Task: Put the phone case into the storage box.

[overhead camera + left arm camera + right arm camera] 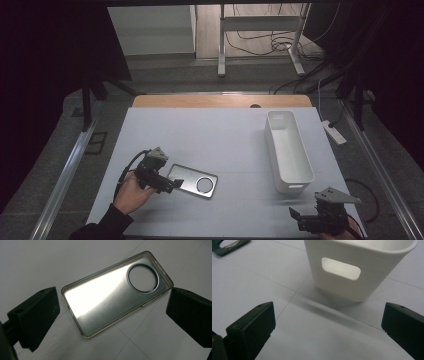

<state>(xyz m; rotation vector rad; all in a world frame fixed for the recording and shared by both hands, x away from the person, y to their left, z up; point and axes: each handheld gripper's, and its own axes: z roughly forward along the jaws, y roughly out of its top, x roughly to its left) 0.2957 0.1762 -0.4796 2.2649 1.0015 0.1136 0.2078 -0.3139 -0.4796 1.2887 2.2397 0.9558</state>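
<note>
A shiny metallic phone case (194, 180) with a round camera hole lies flat on the pale table, left of centre. My left gripper (172, 183) hovers at the case's left end, open. In the left gripper view the case (112, 296) lies between and beyond the two wide-apart jaws, touching neither. My right gripper (296, 216) stands open near the front right edge, with nothing between its jaws. A long white bin (288, 150) sits just beyond it, and its handle-slot end (357, 270) faces the right gripper view.
The table's wooden back edge (220, 101) is at the rear. A white power strip (333, 132) lies off the right side. Desk legs and cables are on the floor behind. A corner of the case (227, 246) appears top left in the right gripper view.
</note>
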